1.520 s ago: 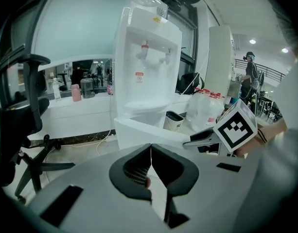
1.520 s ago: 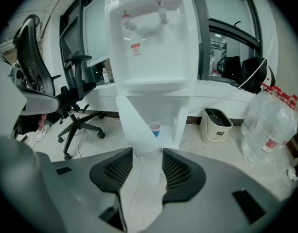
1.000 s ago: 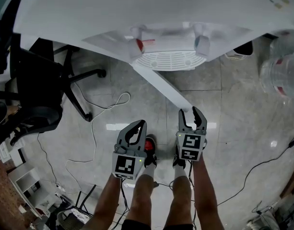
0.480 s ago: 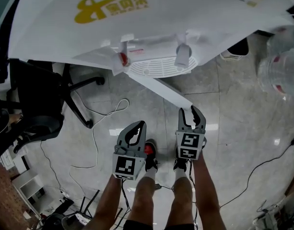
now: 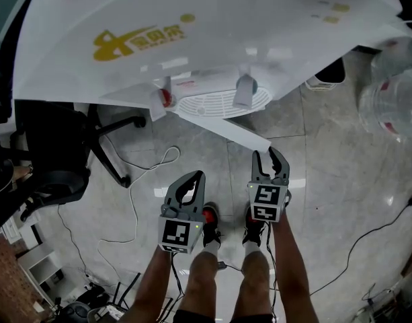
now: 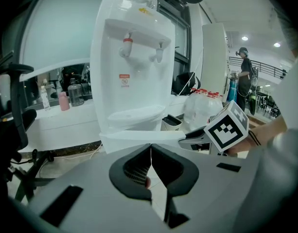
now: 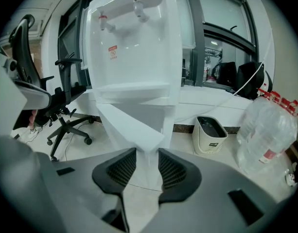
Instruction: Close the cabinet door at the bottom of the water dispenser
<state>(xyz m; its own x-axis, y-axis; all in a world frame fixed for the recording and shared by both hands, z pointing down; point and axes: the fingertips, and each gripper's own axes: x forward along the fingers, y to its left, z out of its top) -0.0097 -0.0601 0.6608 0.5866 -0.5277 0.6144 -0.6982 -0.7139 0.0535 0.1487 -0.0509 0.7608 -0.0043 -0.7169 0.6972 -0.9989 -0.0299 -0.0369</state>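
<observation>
The white water dispenser (image 5: 212, 52) stands ahead, its bottom cabinet door (image 5: 236, 132) swung out toward me. In the head view my right gripper (image 5: 270, 157) reaches the door's free corner. In the right gripper view that gripper (image 7: 147, 153) has the door's edge (image 7: 131, 125) between its jaws; they are closing and still stand a little apart. My left gripper (image 5: 192, 182) hangs left of the door, not touching it. Its tips (image 6: 150, 147) meet, shut on nothing. In the left gripper view the door (image 6: 139, 139) lies just beyond them.
A black office chair (image 5: 51, 147) stands left of the dispenser, with a white cable (image 5: 135, 180) looping over the tiled floor. Large water bottles (image 5: 394, 93) and a small bin (image 7: 210, 135) sit to the right. My own legs and shoes (image 5: 209, 224) are below the grippers.
Both grippers have edged toward the dispenser, and its top now fills more of the head view. The right jaws have narrowed around the door's edge. The left gripper stays shut.
</observation>
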